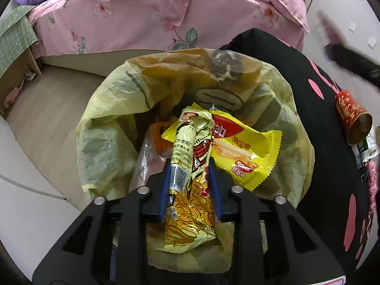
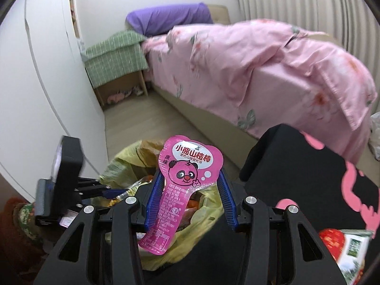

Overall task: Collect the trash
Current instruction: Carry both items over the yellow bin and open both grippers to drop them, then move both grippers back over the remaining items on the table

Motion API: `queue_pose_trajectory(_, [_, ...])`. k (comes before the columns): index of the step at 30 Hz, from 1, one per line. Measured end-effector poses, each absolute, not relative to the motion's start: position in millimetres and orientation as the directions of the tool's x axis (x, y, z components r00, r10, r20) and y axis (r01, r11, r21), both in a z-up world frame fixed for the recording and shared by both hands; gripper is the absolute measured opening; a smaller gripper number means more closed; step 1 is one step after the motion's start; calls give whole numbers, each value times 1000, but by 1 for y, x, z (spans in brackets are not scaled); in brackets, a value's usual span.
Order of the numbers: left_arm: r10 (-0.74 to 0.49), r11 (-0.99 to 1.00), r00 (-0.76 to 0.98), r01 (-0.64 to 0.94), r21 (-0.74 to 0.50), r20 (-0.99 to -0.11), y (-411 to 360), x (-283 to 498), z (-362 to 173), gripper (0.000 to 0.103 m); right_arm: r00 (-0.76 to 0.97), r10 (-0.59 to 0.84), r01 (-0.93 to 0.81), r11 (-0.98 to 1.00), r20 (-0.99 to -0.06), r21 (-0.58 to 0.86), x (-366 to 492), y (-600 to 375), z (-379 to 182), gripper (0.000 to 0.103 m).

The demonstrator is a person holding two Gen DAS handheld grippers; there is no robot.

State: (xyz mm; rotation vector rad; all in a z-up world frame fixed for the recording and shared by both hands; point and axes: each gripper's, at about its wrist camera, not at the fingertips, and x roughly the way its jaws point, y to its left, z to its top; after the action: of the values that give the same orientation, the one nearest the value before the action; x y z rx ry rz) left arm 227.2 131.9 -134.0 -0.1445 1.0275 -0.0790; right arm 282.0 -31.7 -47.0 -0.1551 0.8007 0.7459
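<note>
Bin bag (image 1: 111,128) mouth gapes open, hemmed by black table (image 1: 315,76) and bed (image 1: 142,23)

blurred: right tool (image 1: 332,33) | cut off: green-white packet (image 2: 351,251) | hidden: bin bag (image 1: 114,123) bottom

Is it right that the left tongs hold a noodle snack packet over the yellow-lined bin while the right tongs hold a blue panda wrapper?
Not quite: the panda wrapper in the right tongs is pink, not blue, as the right wrist view shows. The rest stands: the left tongs hold the noodle snack packet over the yellow-lined bin.
</note>
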Motion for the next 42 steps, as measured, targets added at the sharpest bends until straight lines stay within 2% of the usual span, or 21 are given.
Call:
queue_pose_trajectory(2, [-159, 981, 531, -7, -192, -832, 137, 224, -128, 28, 429, 553, -662, 731, -714, 168, 289, -24, -57, 44])
queue_pose_trajectory(4, [-226, 958, 562, -19, -285, -796, 147, 217, -119, 32, 413, 556, -666, 724, -721, 177, 291, -18, -64, 44])
queue_pose_trajectory(7, [-324, 897, 601, -51, -439, -731, 173, 207, -107, 49, 379, 575, -696, 694, -725, 186, 289, -7, -71, 44])
queue_pose_trajectory(9, [-313, 883, 630, -83, -463, -711, 185, 201, -98, 63, 376, 560, -708, 687, -738, 160, 286, -1, -74, 45])
queue_pose_trajectory(11, [-286, 884, 648, -106, -456, -706, 192, 196, -90, 66, 384, 533, -719, 685, -754, 118, 281, 5, -78, 50])
queue_pose_trajectory(12, [-260, 885, 662, -128, -448, -703, 197, 194, -84, 67, 383, 533, -724, 681, -754, 114, 280, 5, -78, 58])
queue_pose_trajectory(13, [-243, 885, 672, -142, -444, -700, 199, 191, -82, 67, 383, 533, -726, 679, -754, 111, 279, 5, -78, 59])
queue_pose_trajectory(19, [-162, 883, 728, -195, -427, -667, 208, 184, -63, 68, 455, 539, -688, 718, -709, 105, 263, -26, -53, 59])
queue_pose_trajectory(24, [-138, 921, 752, -141, -362, -645, 179, 182, -48, 68, 566, 517, -600, 793, -642, 109, 243, -90, -24, 59])
queue_pose_trajectory(29, [-206, 943, 757, -16, -332, -621, 125, 187, -38, 68, 619, 502, -532, 834, -604, 148, 211, -168, -11, 59])
queue_pose_trajectory(35, [-349, 932, 710, 196, -304, -611, 39, 196, -30, 68, 721, 255, -370, 928, -644, -46, 167, -246, -13, 59])
queue_pose_trajectory(42, [-479, 877, 634, 374, -302, -607, -44, 199, -23, 69, 728, 143, -225, 974, -670, -36, 146, -316, -35, 59])
